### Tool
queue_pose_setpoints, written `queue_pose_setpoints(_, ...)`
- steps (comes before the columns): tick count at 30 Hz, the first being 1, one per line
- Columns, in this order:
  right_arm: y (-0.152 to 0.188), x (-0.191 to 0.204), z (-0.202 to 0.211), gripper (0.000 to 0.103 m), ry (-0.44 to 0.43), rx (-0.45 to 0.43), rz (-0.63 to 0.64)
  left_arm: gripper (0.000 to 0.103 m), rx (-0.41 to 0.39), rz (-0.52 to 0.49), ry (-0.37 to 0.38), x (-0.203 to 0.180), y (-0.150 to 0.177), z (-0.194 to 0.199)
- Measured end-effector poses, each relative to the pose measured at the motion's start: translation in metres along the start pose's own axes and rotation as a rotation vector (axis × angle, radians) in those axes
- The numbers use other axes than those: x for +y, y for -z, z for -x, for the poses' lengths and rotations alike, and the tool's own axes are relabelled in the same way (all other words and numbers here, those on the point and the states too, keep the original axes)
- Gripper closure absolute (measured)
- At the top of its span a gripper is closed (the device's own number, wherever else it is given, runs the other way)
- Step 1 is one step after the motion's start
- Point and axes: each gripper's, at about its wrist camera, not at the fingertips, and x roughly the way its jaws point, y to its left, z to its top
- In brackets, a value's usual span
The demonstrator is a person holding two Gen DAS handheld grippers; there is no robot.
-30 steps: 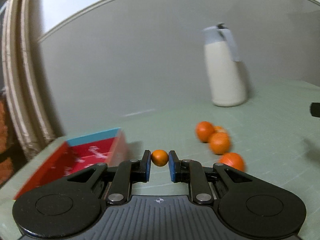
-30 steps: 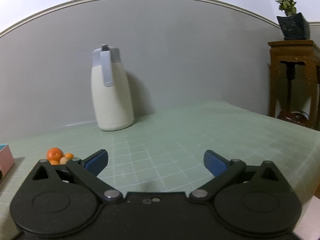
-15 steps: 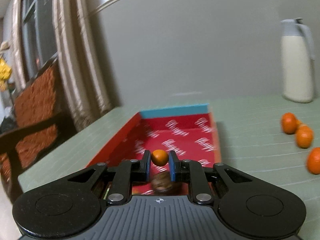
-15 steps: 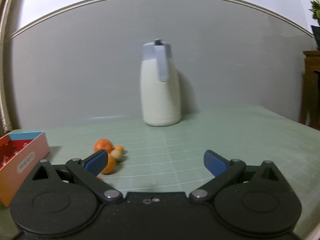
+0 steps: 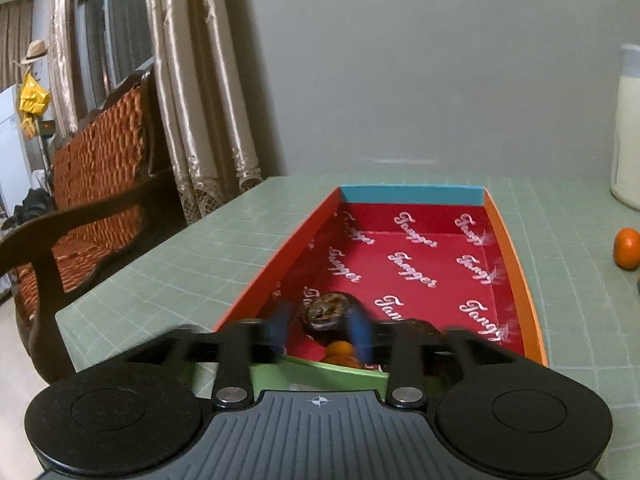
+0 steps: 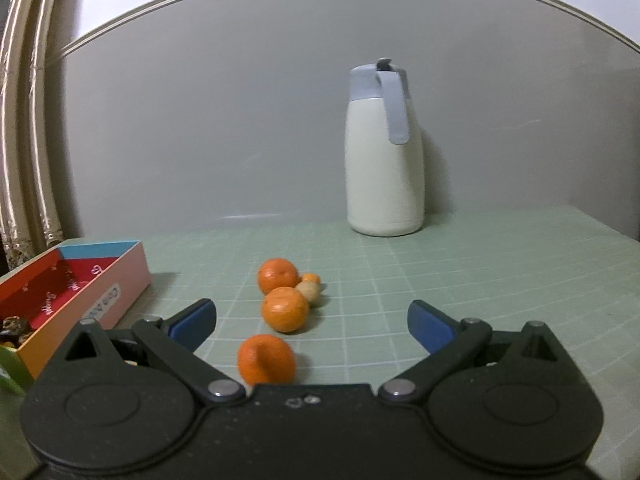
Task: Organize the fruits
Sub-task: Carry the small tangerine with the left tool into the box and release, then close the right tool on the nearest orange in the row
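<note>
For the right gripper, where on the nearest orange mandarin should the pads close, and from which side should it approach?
Grip the nearest orange mandarin across its widest middle, coming straight ahead and slightly from above. It is round, lies alone on the green gridded mat, and already sits between the open right gripper fingers, left of centre.

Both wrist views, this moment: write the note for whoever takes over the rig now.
Left claw: jaws have just been opening above the near end of the red box; nothing is between them, and a small orange fruit lies in the box below, beside a dark wrinkled fruit.
Right claw: open and empty, facing the loose fruit.
Left to do: three oranges, a pale fruit and a tiny orange one on the table by the jug.
</note>
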Motion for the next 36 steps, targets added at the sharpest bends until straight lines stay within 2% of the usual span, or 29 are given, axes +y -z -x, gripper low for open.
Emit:
queue_pose_setpoints(1,0.0,0.002,-0.001,0.001,-0.005,0.003,0.001,0.022,-0.014,0.011,-0.01,0.003,0.0,0.004)
queue_pose_setpoints(4,0.001,0.005,-0.005,0.002,-0.021,0.014,-0.001,0.02,-0.069,0.024,-0.023,0.011,-0.001,0.012)
queue_pose_setpoints(8,0.001,0.007,-0.013,0.005,-0.044,0.051,-0.02,0.018,-0.078,0.024,-0.04,0.019,0.0,0.012)
queue_pose_setpoints(10,0.003,0.009,-0.018,0.008,-0.049,0.076,-0.031,0.01,-0.079,0.031,-0.052,0.025,0.0,0.012)
queue_pose_setpoints(12,0.004,0.011,-0.023,0.019,-0.062,0.097,-0.036,0.003,-0.087,0.037,-0.073,0.031,0.001,0.014)
queue_pose_setpoints(14,0.005,0.013,-0.027,0.029,-0.079,0.121,-0.043,0.002,-0.094,0.039,-0.086,0.036,0.001,0.015)
queue_pose_setpoints(17,0.008,0.015,-0.035,0.032,-0.082,0.16,-0.054,0.0,-0.091,0.035,-0.105,0.044,0.003,0.013)
queue_pose_setpoints(19,0.009,0.017,-0.038,0.037,-0.077,0.172,-0.054,0.0,-0.089,0.043,-0.115,0.05,0.004,0.013)
queue_pose_setpoints(21,0.01,0.019,-0.041,0.053,-0.076,0.183,-0.05,0.0,-0.086,0.051,-0.127,0.056,0.005,0.011)
queue_pose_setpoints(24,0.011,0.02,-0.045,0.065,-0.066,0.204,-0.05,0.0,-0.072,0.067,-0.134,0.064,0.006,0.009)
queue_pose_setpoints(29,0.012,0.025,-0.045,0.065,-0.094,0.203,-0.052,0.0,-0.058,0.088,-0.155,0.076,0.009,0.005)
queue_pose_setpoints(36,0.006,0.045,-0.034,0.065,-0.185,0.14,-0.025,0.0,-0.037,0.119,-0.188,0.093,0.014,0.004)
